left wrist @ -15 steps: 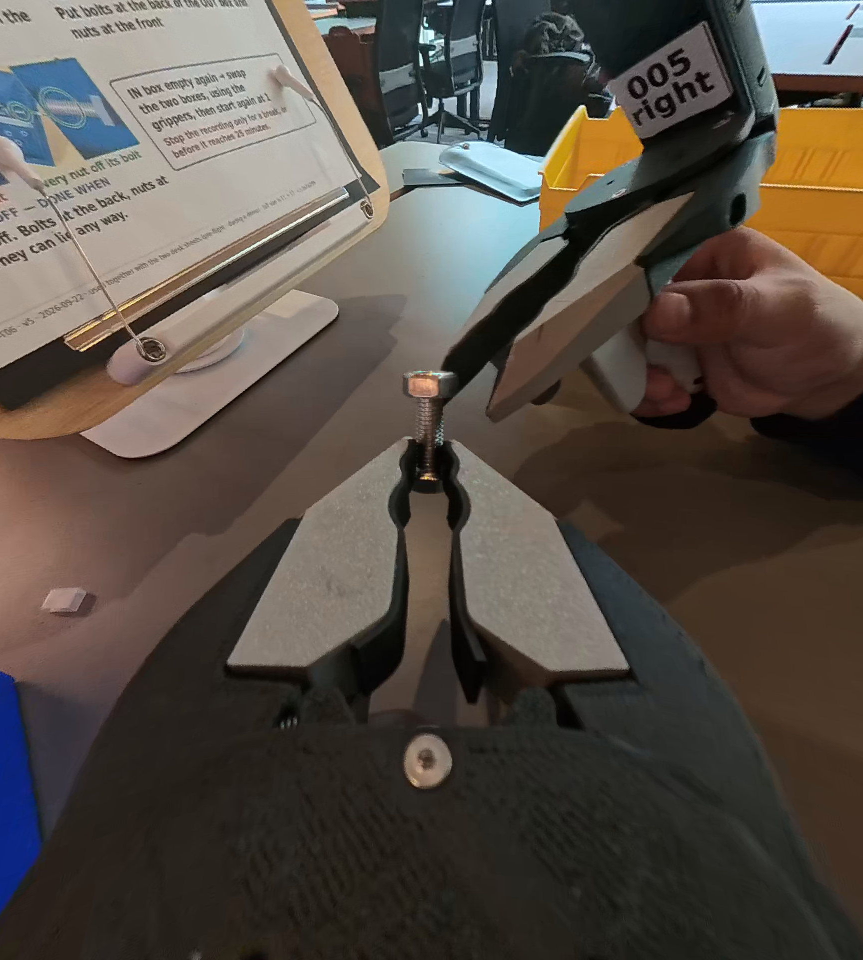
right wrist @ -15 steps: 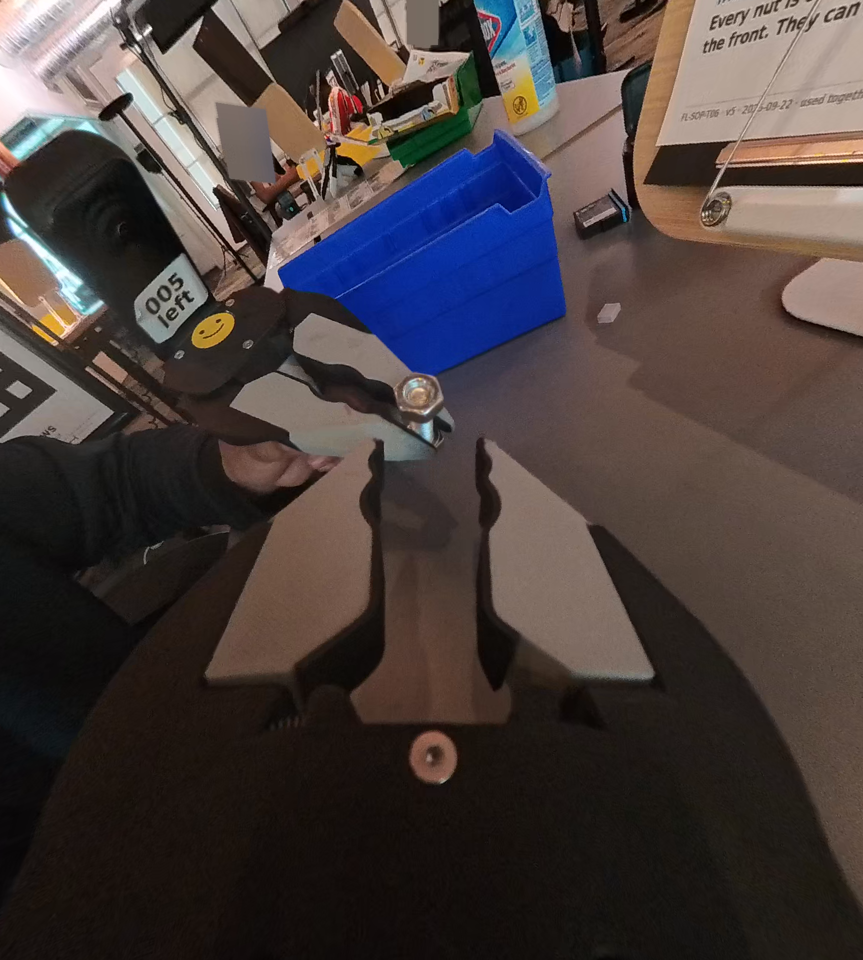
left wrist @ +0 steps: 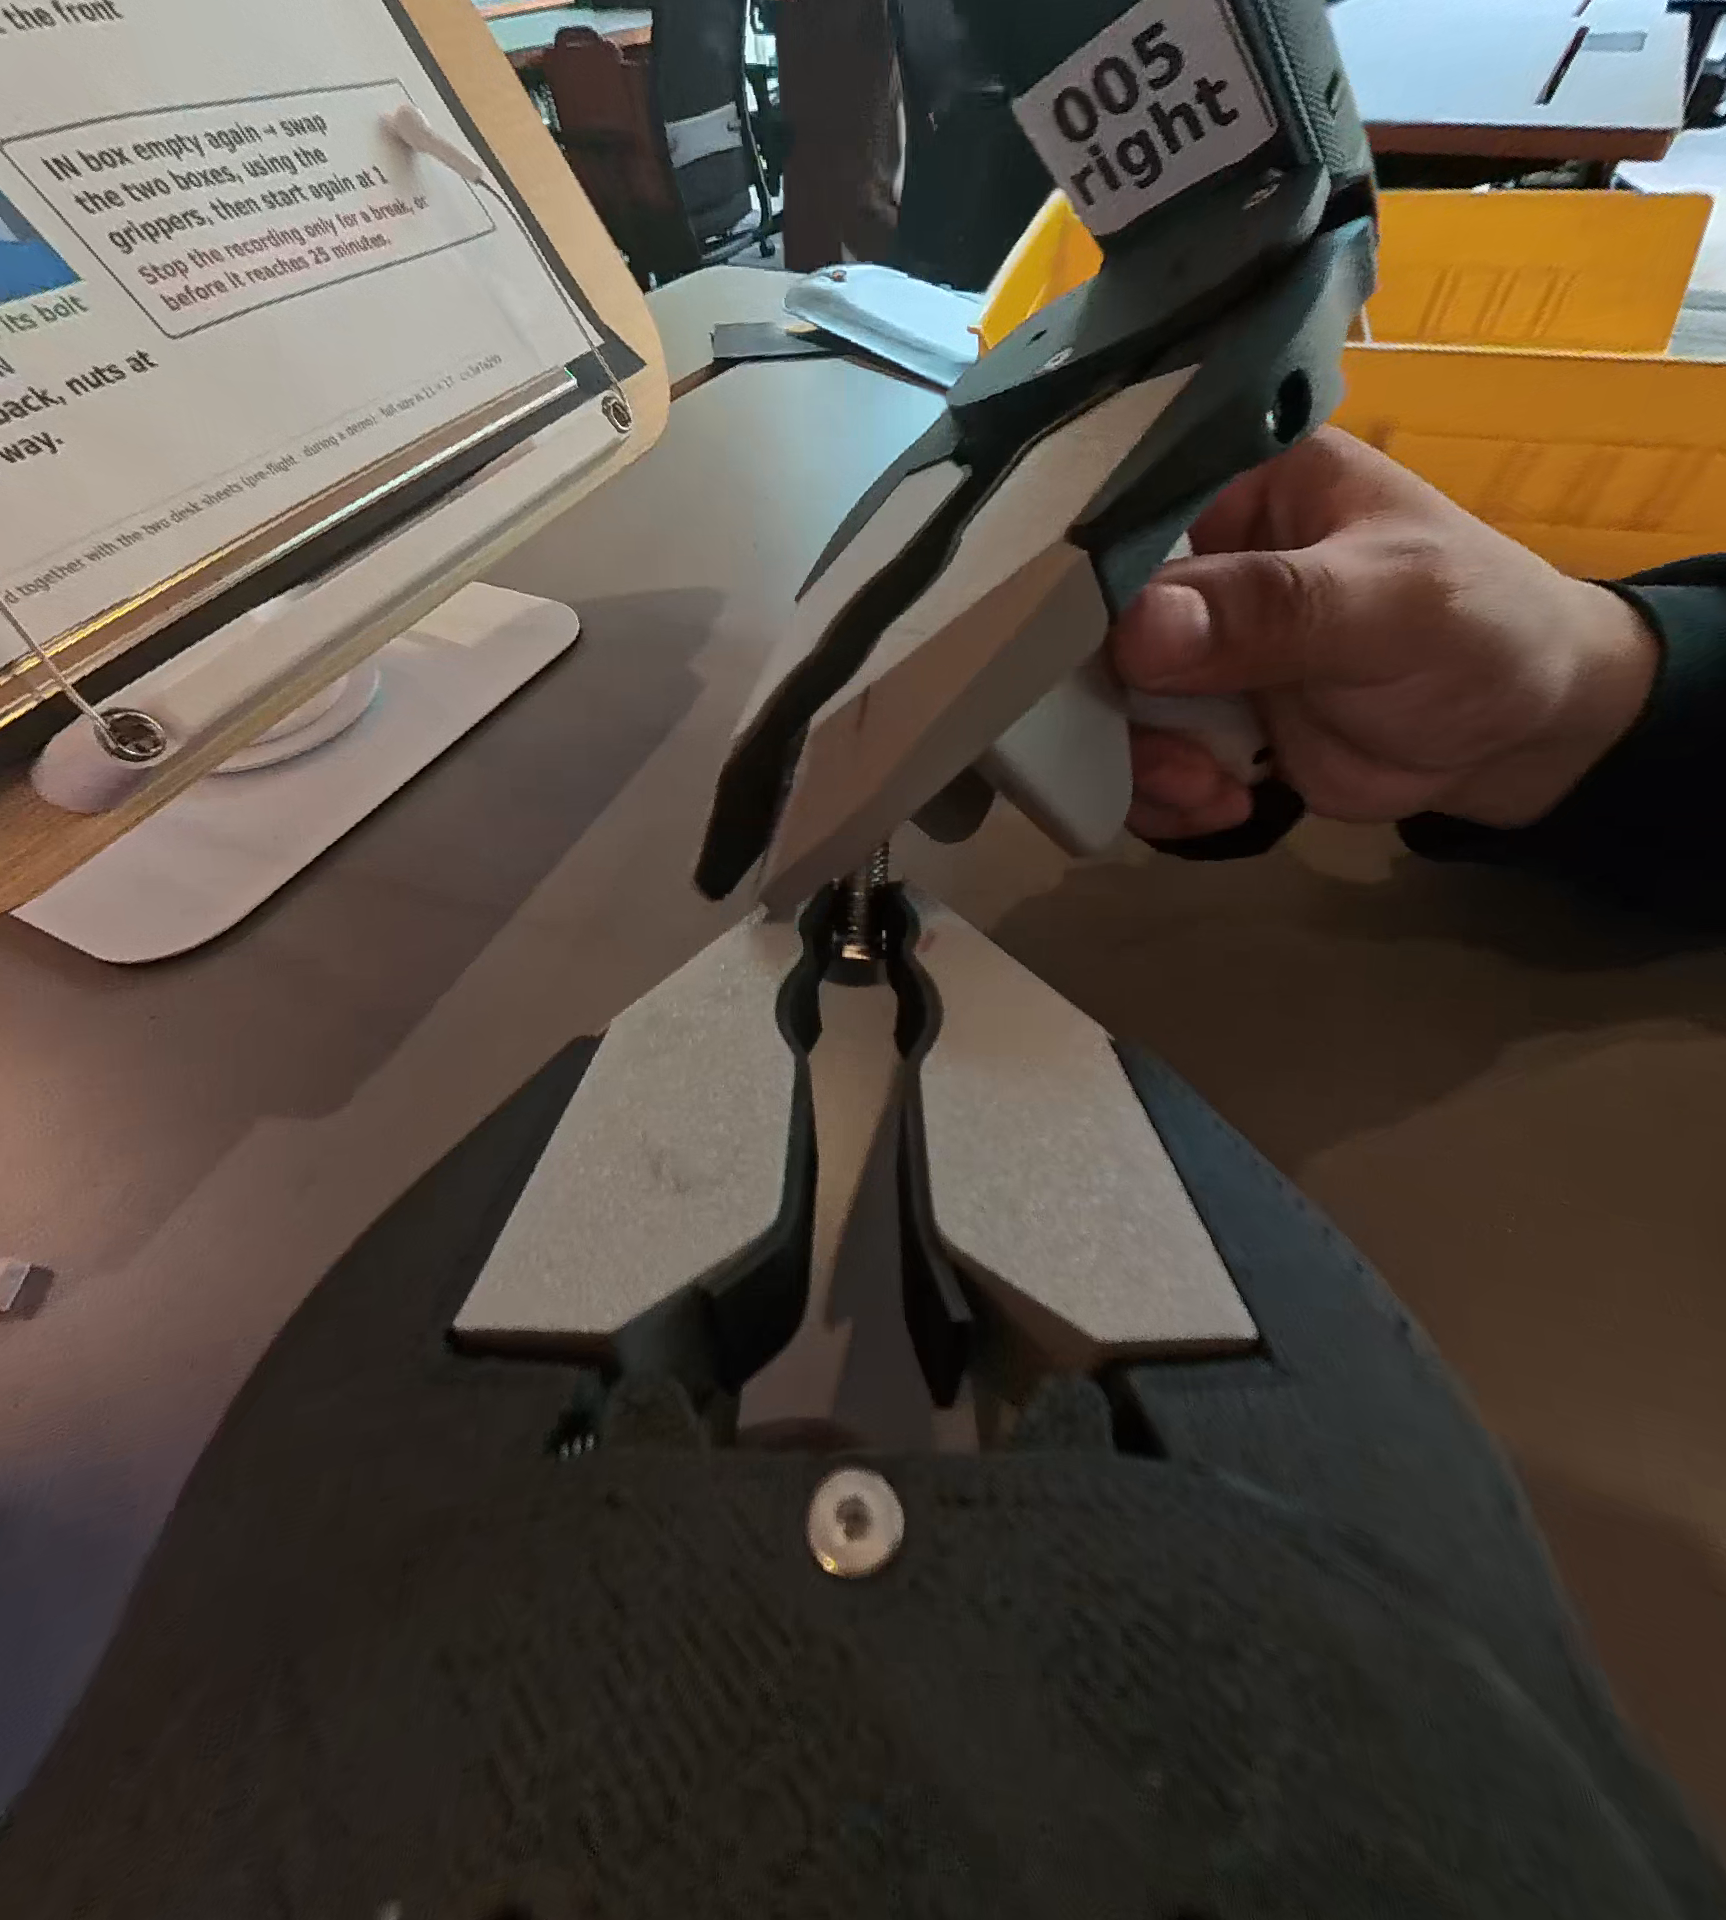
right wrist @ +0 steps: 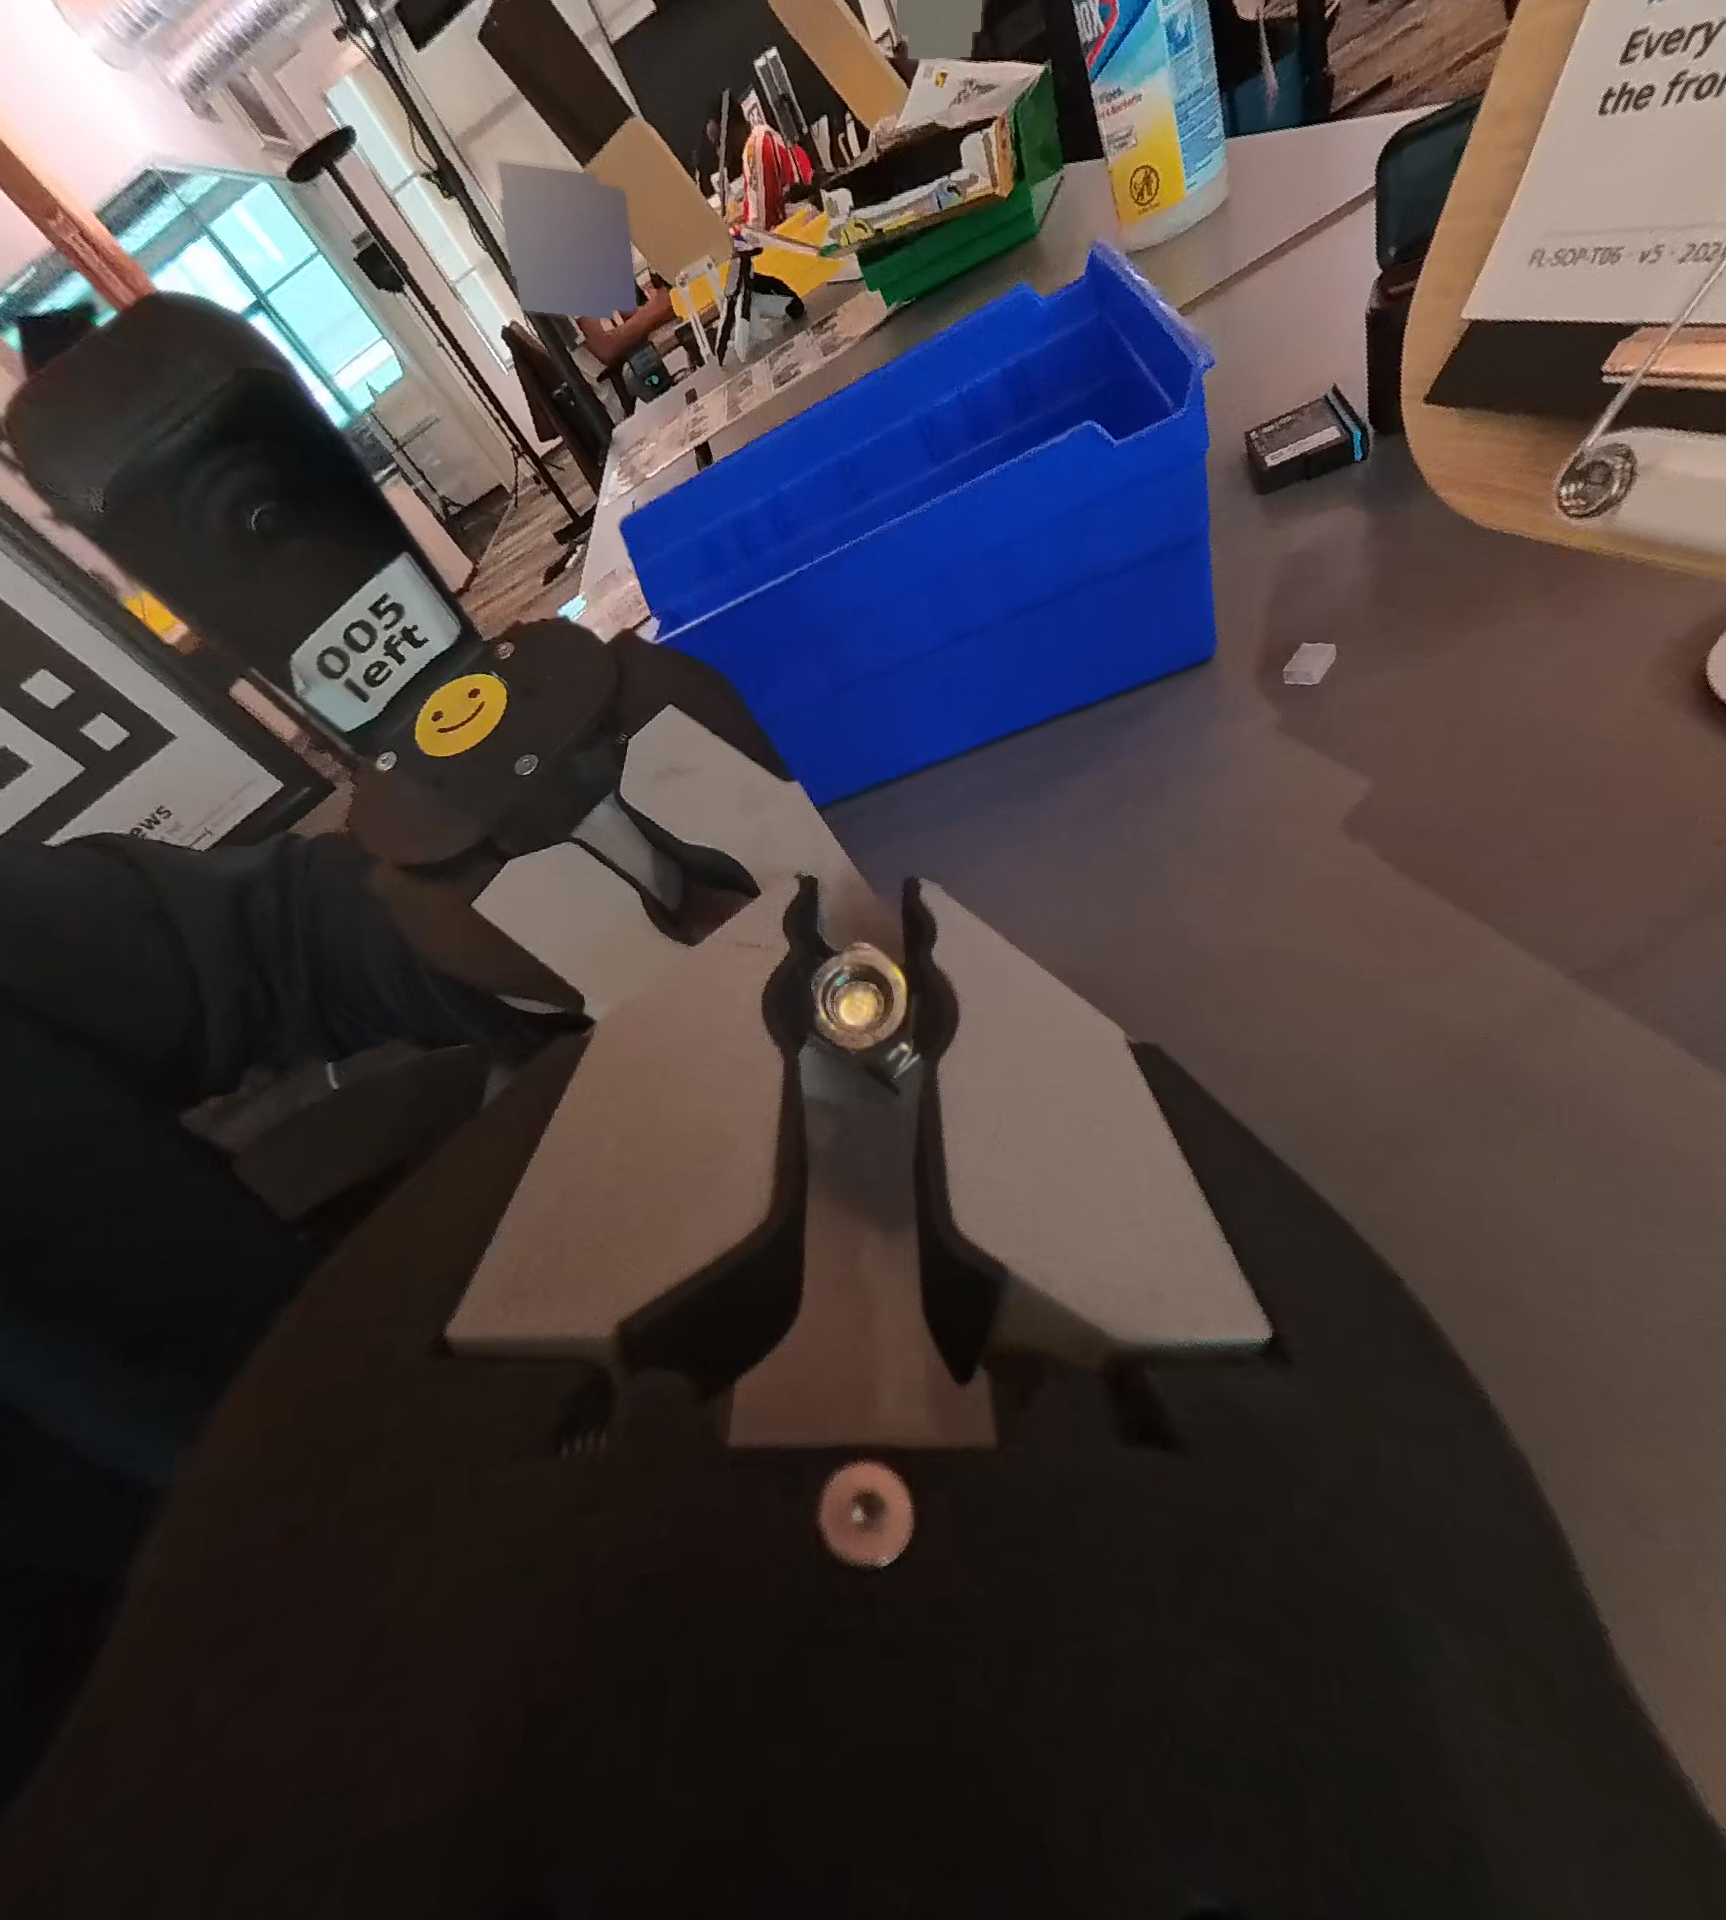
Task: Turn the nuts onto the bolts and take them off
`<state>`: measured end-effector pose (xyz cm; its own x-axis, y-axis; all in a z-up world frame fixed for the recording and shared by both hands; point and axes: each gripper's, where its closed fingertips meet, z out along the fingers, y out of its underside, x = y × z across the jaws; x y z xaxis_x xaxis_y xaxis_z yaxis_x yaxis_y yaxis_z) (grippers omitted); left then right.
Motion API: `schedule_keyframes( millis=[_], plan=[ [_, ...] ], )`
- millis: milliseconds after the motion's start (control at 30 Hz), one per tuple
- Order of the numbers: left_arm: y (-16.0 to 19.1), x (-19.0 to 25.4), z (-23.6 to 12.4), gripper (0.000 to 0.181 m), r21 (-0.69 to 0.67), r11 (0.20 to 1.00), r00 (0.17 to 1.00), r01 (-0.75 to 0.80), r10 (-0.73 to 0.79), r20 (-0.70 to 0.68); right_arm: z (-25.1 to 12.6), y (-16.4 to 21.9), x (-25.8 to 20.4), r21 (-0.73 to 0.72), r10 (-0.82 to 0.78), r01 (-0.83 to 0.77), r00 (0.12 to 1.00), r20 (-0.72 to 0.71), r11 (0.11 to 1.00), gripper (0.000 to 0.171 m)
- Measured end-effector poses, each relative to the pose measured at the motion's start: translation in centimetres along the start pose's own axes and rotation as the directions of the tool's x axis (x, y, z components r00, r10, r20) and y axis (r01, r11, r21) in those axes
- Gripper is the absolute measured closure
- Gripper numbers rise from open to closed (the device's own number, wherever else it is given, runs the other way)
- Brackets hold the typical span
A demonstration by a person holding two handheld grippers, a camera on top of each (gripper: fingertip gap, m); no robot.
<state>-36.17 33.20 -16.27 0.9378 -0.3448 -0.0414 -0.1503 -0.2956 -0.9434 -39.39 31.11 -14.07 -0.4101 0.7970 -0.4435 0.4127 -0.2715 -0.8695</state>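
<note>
Left gripper (left wrist: 854, 935) is clenched on the small silver threaded steel bolt (left wrist: 864, 914), held upright above the grey-brown tabletop (left wrist: 1461, 1195); only a short run of thread shows in the left wrist view, the rest is masked by its fingertips below and the right gripper above. Right gripper (right wrist: 859, 935) straddles the bolt head (right wrist: 857, 1003) from above. A slim gap seems to remain either side of the head, so cannot tell if it's gripping or just around it. Whether a nut is on the thread is not visible. Blue plastic bin (right wrist: 942, 582) sits behind on the table, interior mostly out of sight. Yellow plastic bin (left wrist: 1565, 416) is cut off at the frame edge. Wooden document stand (left wrist: 547, 312) is on the left, partly cropped.
</note>
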Motion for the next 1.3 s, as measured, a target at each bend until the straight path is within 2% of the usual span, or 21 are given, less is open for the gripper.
schedule_keyframes(
  millis=[133,267,500,800,1067,1133,1167,1300],
  plan=[
    [0.3,0.1,0.1,0.174,-0.003,0.999,0.999,0.039,-0.040,-0.028,0.0,0.2,0.2,-0.010,-0.039,0.039,0.999,-0.025,0.999,0.157],
    [0.6,-1.0,-0.1,0.174,-0.006,0.999,0.999,0.041,-0.041,0.009,-0.5,-0.1,0.4,0.019,0.011,-0.011,1.000,0.001,1.000,0.140],
    [0.5,-2.7,-0.7,0.174,0.006,0.999,0.995,0.036,-0.036,0.091,-2.3,0.2,1.7,0.065,0.045,-0.038,0.993,-0.109,0.997,0.132],
    [0.5,-1.4,-0.2,0.174,-0.010,1.000,0.998,0.021,-0.020,0.055,0.5,0.5,0.9,0.018,0.073,-0.073,0.997,-0.039,0.997,0.152],
    [0.4,-0.3,-0.1,0.174,-0.009,1.000,1.000,0.011,-0.011,0.001,1.3,-0.2,-0.4,-0.008,0.037,-0.037,0.996,0.076,0.999,0.159],
    [0.4,-0.4,-0.1,0.174,-0.008,1.000,1.000,0.006,-0.006,0.009,1.1,-0.4,-0.1,-0.007,0.019,-0.018,0.999,0.046,1.000,0.162],
    [0.5,-0.4,-0.1,0.174,-0.011,1.000,1.000,0.012,-0.012,0.003,0.8,-0.8,0.3,0.009,-0.004,0.003,1.000,0.012,1.000,0.171],
    [0.7,-1.5,-0.3,0.174,-0.009,1.000,0.999,0.016,-0.015,0.037,-2.1,-3.3,-0.2,0.124,-0.092,0.099,0.994,-0.063,0.987,0.171]
  ],
)
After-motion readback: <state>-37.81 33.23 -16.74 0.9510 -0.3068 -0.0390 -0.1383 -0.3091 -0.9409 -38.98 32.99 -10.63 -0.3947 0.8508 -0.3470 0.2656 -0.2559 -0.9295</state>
